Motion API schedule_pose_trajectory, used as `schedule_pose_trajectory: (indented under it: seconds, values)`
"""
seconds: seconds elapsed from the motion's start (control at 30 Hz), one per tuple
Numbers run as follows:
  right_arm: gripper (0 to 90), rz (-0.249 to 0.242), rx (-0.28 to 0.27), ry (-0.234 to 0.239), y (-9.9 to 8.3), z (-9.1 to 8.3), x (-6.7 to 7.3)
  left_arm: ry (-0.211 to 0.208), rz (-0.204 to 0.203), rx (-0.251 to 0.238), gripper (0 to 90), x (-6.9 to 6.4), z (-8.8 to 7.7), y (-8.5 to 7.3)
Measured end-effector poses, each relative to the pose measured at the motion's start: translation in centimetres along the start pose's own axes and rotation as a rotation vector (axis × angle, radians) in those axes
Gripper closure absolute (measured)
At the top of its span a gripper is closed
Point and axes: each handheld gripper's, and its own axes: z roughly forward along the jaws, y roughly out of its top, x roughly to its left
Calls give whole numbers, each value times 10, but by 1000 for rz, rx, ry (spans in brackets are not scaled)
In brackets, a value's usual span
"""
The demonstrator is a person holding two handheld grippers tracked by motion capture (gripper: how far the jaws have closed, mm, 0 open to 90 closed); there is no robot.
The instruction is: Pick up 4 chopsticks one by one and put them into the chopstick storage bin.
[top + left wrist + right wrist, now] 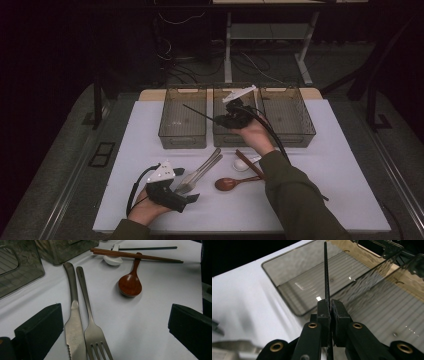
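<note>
The right tongs [220,119] are pressed together on a thin black chopstick [326,277], which points over the left of three smoky transparent plastic bins [183,118] at the far edge of the white tabletop [340,165]. Nearer than the bins, the left tongs [192,197] are spread wide, holding nothing, just beside a steel knife [74,322] and steel fork [93,332]. Close to the fork lie a brown wooden spoon [130,283], a white ceramic spoon [113,259] and brown chopsticks [137,255].
</note>
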Motion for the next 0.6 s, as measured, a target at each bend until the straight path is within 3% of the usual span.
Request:
schedule_pose_trajectory:
  seconds: [0.6]
  values:
    - [854, 41, 84, -39, 34, 63, 9, -10, 11, -2, 0, -1, 0, 1]
